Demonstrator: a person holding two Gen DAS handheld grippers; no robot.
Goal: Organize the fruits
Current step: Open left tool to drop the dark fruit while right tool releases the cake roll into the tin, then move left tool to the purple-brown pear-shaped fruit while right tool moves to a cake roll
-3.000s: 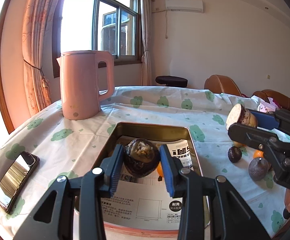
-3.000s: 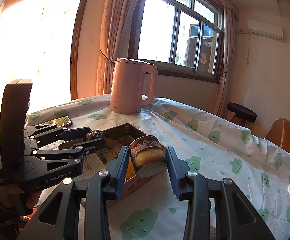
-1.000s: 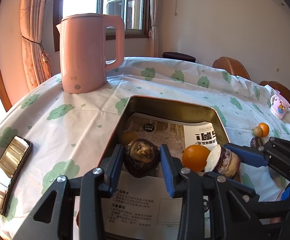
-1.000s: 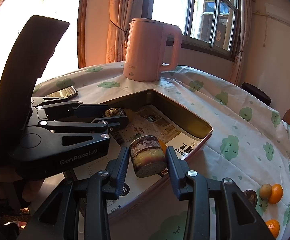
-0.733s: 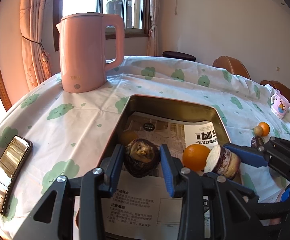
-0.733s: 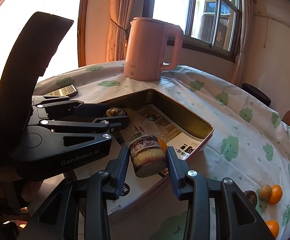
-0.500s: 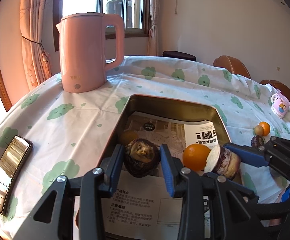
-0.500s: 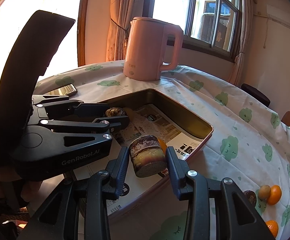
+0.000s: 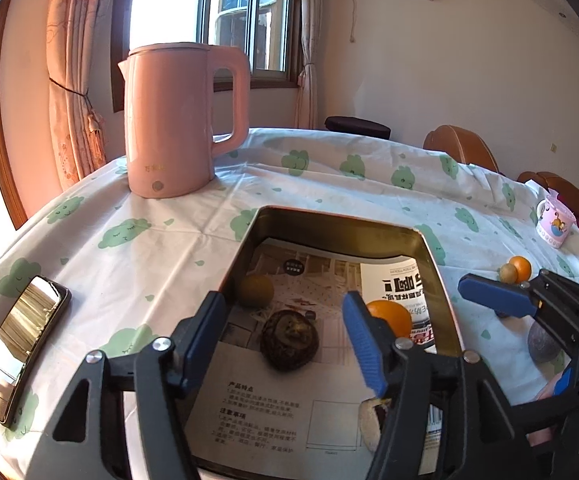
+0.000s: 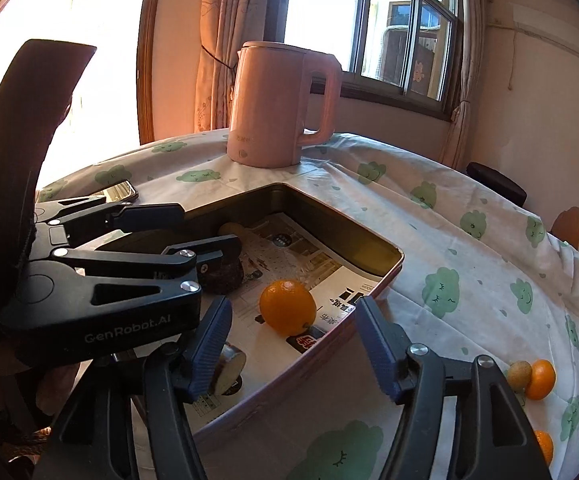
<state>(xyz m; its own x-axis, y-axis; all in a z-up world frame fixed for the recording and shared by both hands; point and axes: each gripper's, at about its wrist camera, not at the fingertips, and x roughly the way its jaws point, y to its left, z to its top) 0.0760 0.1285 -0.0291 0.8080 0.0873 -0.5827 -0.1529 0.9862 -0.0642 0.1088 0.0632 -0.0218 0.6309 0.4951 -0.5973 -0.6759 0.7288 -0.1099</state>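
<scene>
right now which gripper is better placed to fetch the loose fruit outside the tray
Right, likely. The right gripper is opening at the tray's right edge, nearest the oranges on the cloth; the left gripper is opening over the tray's far side.

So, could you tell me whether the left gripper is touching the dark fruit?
Apart: the left wrist view shows the left gripper opening, gaps beside the dark fruit.
</scene>
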